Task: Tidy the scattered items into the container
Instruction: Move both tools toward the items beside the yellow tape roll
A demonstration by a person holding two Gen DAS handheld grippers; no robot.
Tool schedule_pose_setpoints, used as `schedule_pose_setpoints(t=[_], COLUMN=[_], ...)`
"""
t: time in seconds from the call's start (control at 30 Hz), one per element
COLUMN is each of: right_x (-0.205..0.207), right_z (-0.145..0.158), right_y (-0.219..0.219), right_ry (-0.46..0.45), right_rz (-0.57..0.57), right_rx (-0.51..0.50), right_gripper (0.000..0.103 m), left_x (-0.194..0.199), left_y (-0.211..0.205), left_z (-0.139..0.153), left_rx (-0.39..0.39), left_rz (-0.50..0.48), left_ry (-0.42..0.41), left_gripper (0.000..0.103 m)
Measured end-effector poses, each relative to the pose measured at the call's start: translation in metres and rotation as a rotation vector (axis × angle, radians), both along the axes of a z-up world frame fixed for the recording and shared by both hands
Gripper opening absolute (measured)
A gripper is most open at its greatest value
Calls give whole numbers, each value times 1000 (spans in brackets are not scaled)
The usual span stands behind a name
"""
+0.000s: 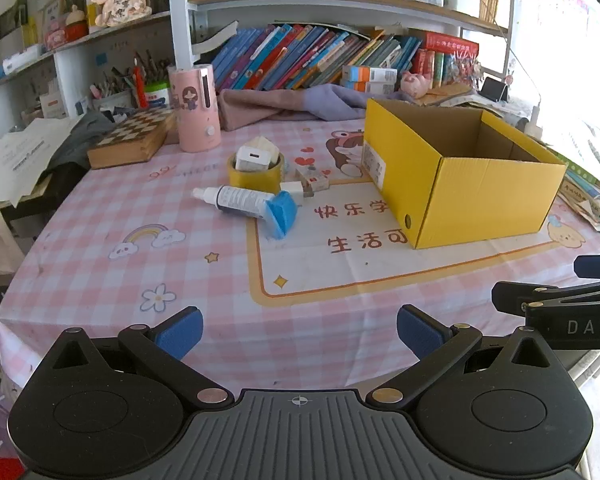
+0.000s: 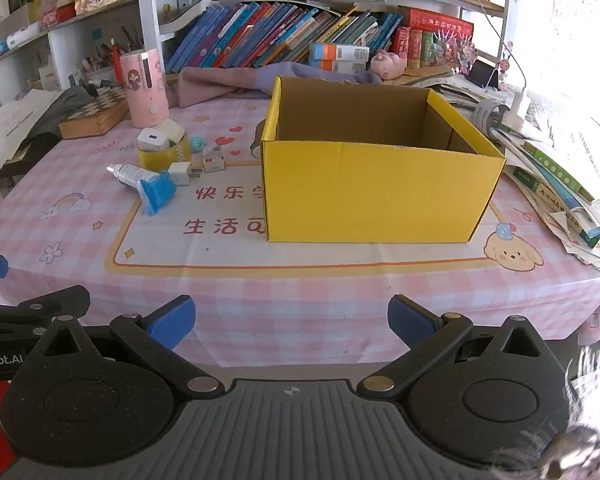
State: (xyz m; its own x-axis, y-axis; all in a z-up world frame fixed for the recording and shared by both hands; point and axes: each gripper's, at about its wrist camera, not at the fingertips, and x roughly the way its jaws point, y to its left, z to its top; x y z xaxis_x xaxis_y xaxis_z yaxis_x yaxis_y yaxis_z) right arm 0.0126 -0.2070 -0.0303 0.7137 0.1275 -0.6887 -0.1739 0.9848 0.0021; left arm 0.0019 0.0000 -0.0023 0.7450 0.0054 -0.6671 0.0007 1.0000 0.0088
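Note:
An open yellow cardboard box (image 1: 464,196) (image 2: 380,192) stands on the pink checked tablecloth. Left of it lies a cluster of small items: a yellow tape roll (image 1: 255,176) (image 2: 160,156) with a white charger (image 1: 251,158) (image 2: 153,139) on it, a white tube with a blue end (image 1: 248,202) (image 2: 146,182), a white plug (image 2: 182,173) and a small box (image 1: 312,180) (image 2: 214,159). My left gripper (image 1: 299,334) is open and empty near the table's front edge. My right gripper (image 2: 291,320) is open and empty, in front of the box.
A pink canister (image 1: 195,106) (image 2: 146,88) and a wooden chessboard box (image 1: 132,136) stand at the back left. Crumpled cloth (image 1: 284,102) and rows of books (image 1: 320,56) lie behind. Stacked books and papers (image 2: 560,184) crowd the right edge.

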Motion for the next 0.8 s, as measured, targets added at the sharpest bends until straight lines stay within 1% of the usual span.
schedule_pose_setpoints(t=[0.8], right_x=[0], right_z=[-2], right_y=[-1], right_ry=[3], right_rz=[2], right_rx=[2], right_gripper=[103], left_x=[-1], left_y=[0], left_z=[-4], left_rx=[1], left_rz=[-10], left_ry=[7], left_gripper=[103])
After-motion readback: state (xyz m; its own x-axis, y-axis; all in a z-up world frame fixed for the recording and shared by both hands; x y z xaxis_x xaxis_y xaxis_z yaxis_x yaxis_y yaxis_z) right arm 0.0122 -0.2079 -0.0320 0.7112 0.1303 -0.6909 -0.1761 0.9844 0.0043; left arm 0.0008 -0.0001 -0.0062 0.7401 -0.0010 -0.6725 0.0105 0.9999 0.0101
